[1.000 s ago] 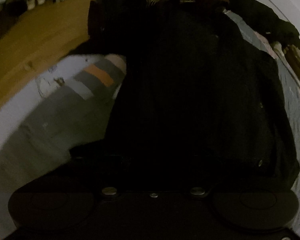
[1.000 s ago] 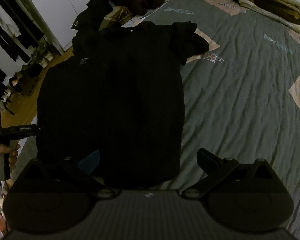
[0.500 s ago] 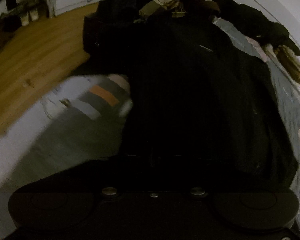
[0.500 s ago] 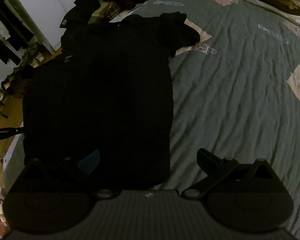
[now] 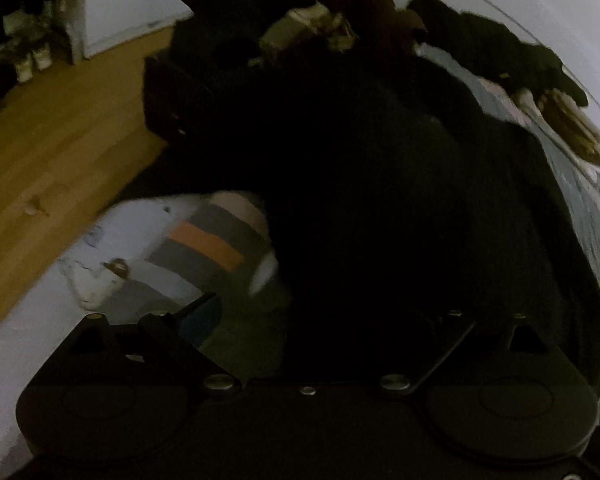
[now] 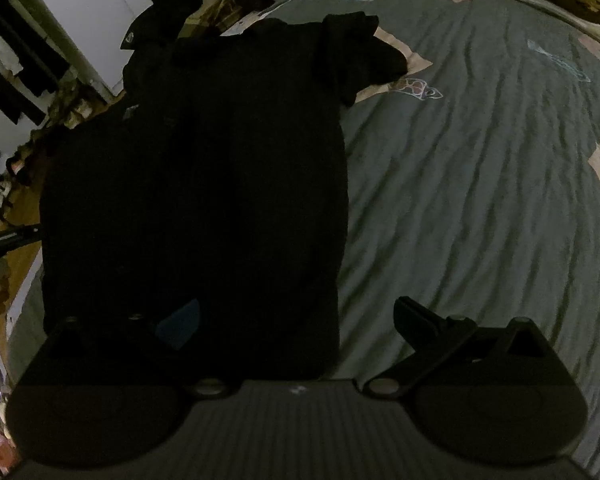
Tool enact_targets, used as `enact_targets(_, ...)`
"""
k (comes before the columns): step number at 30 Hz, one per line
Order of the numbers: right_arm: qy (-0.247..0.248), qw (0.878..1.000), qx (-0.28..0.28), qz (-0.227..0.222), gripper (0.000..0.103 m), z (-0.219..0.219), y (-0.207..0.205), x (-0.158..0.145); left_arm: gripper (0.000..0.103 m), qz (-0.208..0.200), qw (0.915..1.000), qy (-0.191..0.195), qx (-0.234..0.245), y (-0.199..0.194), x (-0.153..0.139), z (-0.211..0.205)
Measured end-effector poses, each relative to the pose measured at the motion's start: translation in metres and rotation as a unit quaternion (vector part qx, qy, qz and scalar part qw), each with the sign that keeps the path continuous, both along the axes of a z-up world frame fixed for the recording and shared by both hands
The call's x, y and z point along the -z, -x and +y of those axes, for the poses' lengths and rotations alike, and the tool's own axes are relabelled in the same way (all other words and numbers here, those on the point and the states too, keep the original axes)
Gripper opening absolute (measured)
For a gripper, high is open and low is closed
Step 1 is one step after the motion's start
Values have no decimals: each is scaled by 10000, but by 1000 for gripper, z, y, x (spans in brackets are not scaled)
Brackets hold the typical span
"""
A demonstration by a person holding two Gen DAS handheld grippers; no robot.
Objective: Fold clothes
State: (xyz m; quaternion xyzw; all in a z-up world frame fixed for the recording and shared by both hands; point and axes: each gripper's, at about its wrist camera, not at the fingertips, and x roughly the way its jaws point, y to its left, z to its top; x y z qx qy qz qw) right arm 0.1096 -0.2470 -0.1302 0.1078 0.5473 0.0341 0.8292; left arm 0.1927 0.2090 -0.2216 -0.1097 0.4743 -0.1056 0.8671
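Bedroom with a wood floor (image 5: 60, 152) and a bed (image 6: 480, 200) under a grey-green quilt; that's our work surface.

Left wrist view: we see the black shirt (image 5: 380, 200) spread along the bed, reaching to the mattress edge on the floor side. Our left gripper (image 5: 312, 320) has its fingers spread wide: the left finger (image 5: 188, 316) sits over bare quilt, the right one is dark against the shirt, near its hem. Nothing is pinched between them. A clothes pile (image 5: 308, 32) sits at the far end of the bed. Shoes (image 5: 32, 64) stand by the wall. View is dim and a bit blurred.

Right wrist view: shirt (image 6: 200, 180) lies flat, collar away from us, one sleeve (image 6: 364, 52) out on the quilt. Our right gripper (image 6: 296, 316) is spread too: the left finger (image 6: 180, 320) is over the shirt's hem, the right finger (image 6: 416, 320) over bare quilt. Nothing gripped. At the left edge we see part of the other gripper's handle (image 6: 8, 240), beside the shirt's side.
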Motion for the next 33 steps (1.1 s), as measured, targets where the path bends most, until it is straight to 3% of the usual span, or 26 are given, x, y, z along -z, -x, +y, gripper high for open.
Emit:
enact_targets(2, -27, 10000, 11, 14, 103, 0, -1, 3, 75, 20, 9996, 265, 92, 3, 5, -2)
enact_targets(4, -54, 10000, 23, 28, 103, 0, -3, 5, 32, 98, 9976, 667, 174, 3, 10, -1)
enact_targets(7, -94, 9999, 40, 49, 103, 0, -5, 9, 8, 172, 9963, 793, 298, 3, 9, -4)
enact_targets(11, -147, 9998, 62, 77, 103, -1, -7, 14, 3, 51, 9931, 1044, 529, 12, -7, -8)
enact_targets(20, -228, 9997, 39, -40, 103, 0, -7, 15, 2, -559, 9767, 1858, 921, 35, -55, -26)
enact_targets(23, -363, 9993, -68, -75, 103, -12, -10, 24, 2, -545, 9777, 1757, 1015, 33, -59, -29)
enact_targets(33, -1662, 9832, -372, -654, 103, -64, -20, 70, 2, -277, 9825, 1552, 988, 30, -43, -26)
